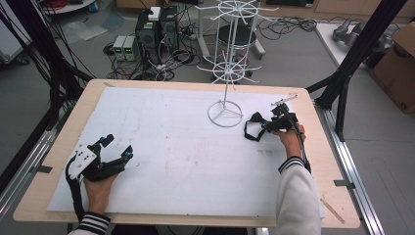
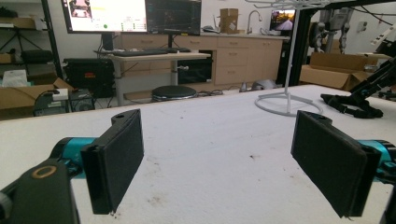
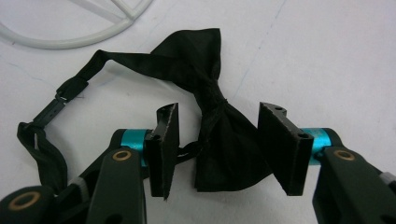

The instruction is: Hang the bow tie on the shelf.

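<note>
A black bow tie (image 3: pixel 191 51) with a thin strap (image 3: pixel 49 112) lies flat on the white sheet (image 1: pixel 186 147), just right of the ring base of a white wire display stand (image 1: pixel 225 113). My right gripper (image 3: pixel 218 140) is open, its two jaws standing on either side of one wing of the bow tie without closing on it. In the high view the right gripper (image 1: pixel 269 125) meets the bow tie (image 1: pixel 254 120) at the right of the table. My left gripper (image 1: pixel 118 145) rests open near the front left, with nothing between its pads (image 2: pixel 116 158).
The stand's pole and hooked arms (image 1: pixel 235 44) rise over the table's far middle. The left gripper view has the stand base (image 2: pixel 287 106) and bow tie (image 2: pixel 350 105) far off to the right. Black frame posts (image 1: pixel 352 63) flank the table. Computers and cables (image 1: pixel 156 34) sit on the floor beyond.
</note>
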Action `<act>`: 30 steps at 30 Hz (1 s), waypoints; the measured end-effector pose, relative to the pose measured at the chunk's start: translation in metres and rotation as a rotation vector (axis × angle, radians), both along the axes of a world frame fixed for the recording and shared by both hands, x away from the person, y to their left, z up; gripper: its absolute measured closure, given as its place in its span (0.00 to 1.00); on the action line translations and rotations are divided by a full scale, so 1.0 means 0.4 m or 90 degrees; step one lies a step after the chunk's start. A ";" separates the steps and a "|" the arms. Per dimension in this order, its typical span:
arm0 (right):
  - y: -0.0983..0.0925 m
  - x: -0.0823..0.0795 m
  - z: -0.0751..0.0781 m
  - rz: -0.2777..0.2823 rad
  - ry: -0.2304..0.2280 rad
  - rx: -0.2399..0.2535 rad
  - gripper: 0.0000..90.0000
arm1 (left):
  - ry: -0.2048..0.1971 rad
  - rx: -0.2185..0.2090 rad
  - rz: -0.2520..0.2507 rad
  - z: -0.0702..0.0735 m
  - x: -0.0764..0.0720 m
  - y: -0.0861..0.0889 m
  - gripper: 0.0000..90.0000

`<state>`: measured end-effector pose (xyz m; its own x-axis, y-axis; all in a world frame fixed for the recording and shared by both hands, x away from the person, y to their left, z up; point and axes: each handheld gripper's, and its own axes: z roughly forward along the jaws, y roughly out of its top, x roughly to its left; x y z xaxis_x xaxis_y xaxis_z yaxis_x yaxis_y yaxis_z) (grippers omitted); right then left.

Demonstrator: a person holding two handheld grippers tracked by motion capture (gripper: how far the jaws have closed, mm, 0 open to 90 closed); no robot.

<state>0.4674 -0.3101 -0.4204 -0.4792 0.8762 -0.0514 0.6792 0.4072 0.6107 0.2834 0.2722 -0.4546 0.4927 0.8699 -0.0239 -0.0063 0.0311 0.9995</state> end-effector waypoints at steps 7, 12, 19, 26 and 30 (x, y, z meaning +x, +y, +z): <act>0.001 0.000 -0.001 0.007 0.018 0.001 0.77 | 0.000 -0.001 0.001 0.000 0.001 0.000 0.19; 0.000 0.000 0.000 -0.004 0.018 -0.011 0.86 | 0.002 -0.002 0.001 0.000 0.001 0.000 0.19; 0.011 -0.004 0.002 -0.003 0.014 -0.045 0.93 | 0.003 -0.003 0.001 0.000 0.001 0.000 0.19; 0.008 -0.007 0.005 -0.003 0.007 -0.032 0.94 | 0.003 -0.004 0.001 0.000 0.001 0.000 0.19; 0.010 -0.013 0.017 0.004 -0.015 -0.025 0.94 | 0.003 -0.006 0.001 0.000 0.001 0.000 0.19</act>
